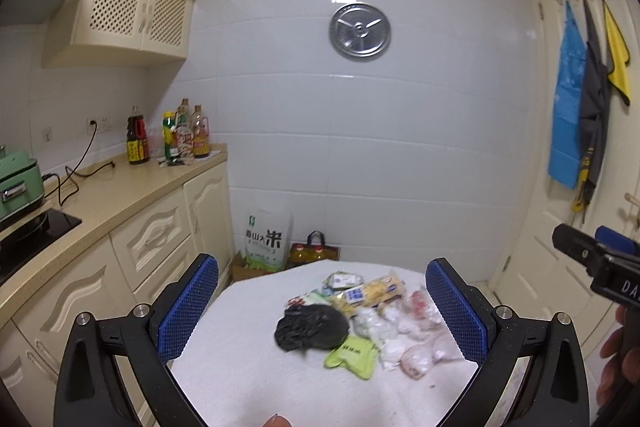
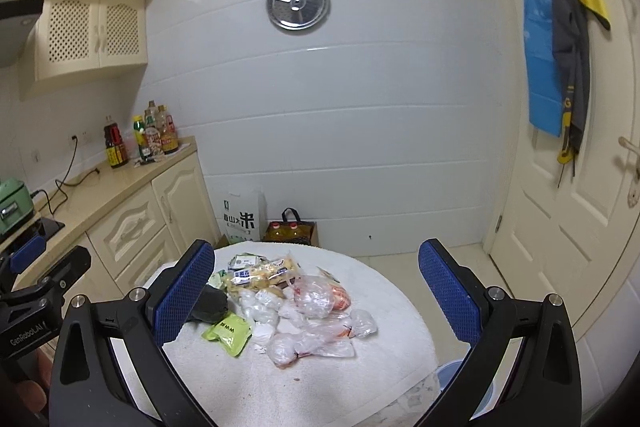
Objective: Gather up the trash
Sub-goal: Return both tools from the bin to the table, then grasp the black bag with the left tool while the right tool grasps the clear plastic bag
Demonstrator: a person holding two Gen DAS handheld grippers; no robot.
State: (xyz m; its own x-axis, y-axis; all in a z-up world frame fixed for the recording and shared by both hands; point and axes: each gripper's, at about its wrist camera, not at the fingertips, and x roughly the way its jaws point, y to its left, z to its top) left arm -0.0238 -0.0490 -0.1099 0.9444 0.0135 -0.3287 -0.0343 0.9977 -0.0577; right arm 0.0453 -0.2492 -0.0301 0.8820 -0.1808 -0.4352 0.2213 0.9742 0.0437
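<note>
Trash (image 2: 280, 307) lies heaped mid-table (image 1: 240, 367); both claws, left gripper (image 1: 322, 307) and right gripper (image 2: 316, 295), gape empty. Best start with the black bag (image 1: 311, 327) at the heap's nine o'clock.

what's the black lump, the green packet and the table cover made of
Black lump: looks like thin plastic bag film, crumpled, faintly glossy folds. Green packet: seemingly printed plastic wrapper, smooth, with crimped edges. Table cover: probably terry-like cloth, matte white with a nubby texture.
</note>
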